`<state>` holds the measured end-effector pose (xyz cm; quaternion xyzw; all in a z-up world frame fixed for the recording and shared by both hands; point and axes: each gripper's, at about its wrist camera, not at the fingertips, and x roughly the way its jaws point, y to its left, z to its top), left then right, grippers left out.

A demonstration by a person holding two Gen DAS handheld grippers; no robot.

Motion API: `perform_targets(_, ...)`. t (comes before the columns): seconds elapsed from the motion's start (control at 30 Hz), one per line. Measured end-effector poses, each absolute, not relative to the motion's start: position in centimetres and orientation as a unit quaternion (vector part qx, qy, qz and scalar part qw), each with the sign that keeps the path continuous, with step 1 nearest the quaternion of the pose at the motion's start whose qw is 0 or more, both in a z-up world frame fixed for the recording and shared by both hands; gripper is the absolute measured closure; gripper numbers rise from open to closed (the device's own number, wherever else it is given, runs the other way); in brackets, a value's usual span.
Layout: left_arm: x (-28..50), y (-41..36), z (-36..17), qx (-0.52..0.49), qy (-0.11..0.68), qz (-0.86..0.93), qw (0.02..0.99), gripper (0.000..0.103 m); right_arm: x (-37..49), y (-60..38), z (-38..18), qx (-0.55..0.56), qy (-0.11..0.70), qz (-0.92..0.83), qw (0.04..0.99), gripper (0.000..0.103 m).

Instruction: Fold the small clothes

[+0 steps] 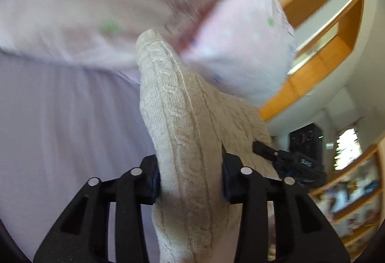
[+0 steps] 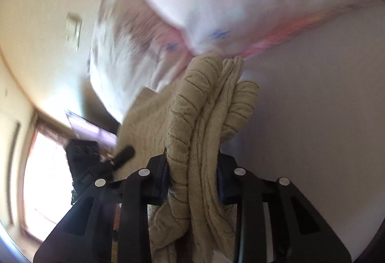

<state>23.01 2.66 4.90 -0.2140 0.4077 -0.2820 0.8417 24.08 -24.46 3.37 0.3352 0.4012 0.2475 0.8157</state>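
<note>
Between both grippers, a beige cable-knit sweater (image 1: 192,142) is held up. It is clamped by the left gripper (image 1: 191,181) and bunched in the right gripper (image 2: 192,178), before blurred pink bedding (image 1: 240,46).

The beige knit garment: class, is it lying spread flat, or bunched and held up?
Bunched and held up. The beige knit garment is gathered between the left gripper fingers and hangs in folds through the right gripper.

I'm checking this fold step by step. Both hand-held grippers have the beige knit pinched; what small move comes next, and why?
Probably draw the two apart to pull the beige knit garment taut. The left hand-held gripper and right hand-held gripper each clamp a bunched, rope-like wad, and the pink pillow presses close, so the garment needs spreading before any fold.
</note>
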Motion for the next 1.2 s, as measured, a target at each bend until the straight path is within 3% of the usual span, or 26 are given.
perform_targets(0.1,22.8,6.3,5.0,-0.174,0.422,-0.177,0.872,0.051,25.4,-22.8,3.5,0.285,0.421,0.165,0.845,0.062)
perform_targets(0.17,21.5,8.6,5.4,-0.177,0.406,-0.161,0.882,0.04,23.8,-23.5,5.1,0.293,0.363,0.143,0.873,0.06)
perform_targets(0.2,20.5,9.5,5.7,-0.174,0.394,-0.152,0.89,0.029,23.4,-23.8,5.6,0.299,0.345,0.149,0.877,0.06)
perform_targets(0.37,17.3,9.7,6.0,-0.142,0.383,-0.138,0.902,0.02,25.2,-21.4,5.7,0.291,0.381,0.171,0.861,0.06)
perform_targets(0.43,16.6,8.3,5.6,-0.132,0.387,-0.126,0.904,0.002,26.4,-20.2,4.5,0.295,0.411,0.172,0.845,0.06)
perform_targets(0.47,16.2,7.9,5.5,-0.126,0.384,-0.115,0.908,0.002,27.2,-19.9,3.8,0.296,0.426,0.178,0.836,0.062)
perform_targets(0.5,15.6,8.1,5.3,-0.12,0.38,-0.112,0.91,0.002,27.6,-19.1,3.1,0.288,0.435,0.177,0.835,0.084)
perform_targets(0.63,13.4,7.7,4.9,-0.084,0.376,-0.105,0.917,0.002,25.9,-21.1,3.4,0.311,0.396,0.135,0.853,0.095)
perform_targets(0.7,12.6,7.4,5.0,-0.067,0.369,-0.107,0.921,0.002,25.1,-23.0,3.0,0.325,0.393,0.094,0.855,0.095)
perform_targets(0.8,12.3,6.8,4.5,-0.059,0.374,-0.119,0.918,0.002,24.6,-23.4,2.9,0.303,0.413,0.078,0.855,0.092)
perform_targets(0.87,12.2,6.6,4.1,-0.063,0.382,-0.122,0.914,0.002,22.1,-23.6,5.2,0.298,0.372,0.087,0.875,0.09)
perform_targets(0.93,11.9,6.5,3.7,-0.065,0.385,-0.115,0.913,0.002,19.4,-23.1,7.5,0.293,0.33,0.139,0.886,0.074)
perform_targets(0.97,11.7,6.5,3.6,-0.067,0.384,-0.113,0.914,0.002,18.5,-22.7,8.0,0.292,0.323,0.168,0.884,0.056)
perform_targets(1.0,11.6,6.5,3.4,-0.069,0.385,-0.113,0.913,0.002,17.7,-22.1,8.2,0.289,0.321,0.198,0.88,0.047)
perform_targets(1.13,11.8,6.1,2.8,-0.085,0.404,-0.11,0.904,0.002,18.4,-19.5,4.4,0.24,0.421,0.17,0.858,0.045)
perform_targets(1.2,11.9,5.7,2.5,-0.087,0.419,-0.098,0.898,0.002,18.8,-20.7,3.2,0.264,0.417,0.158,0.855,0.058)
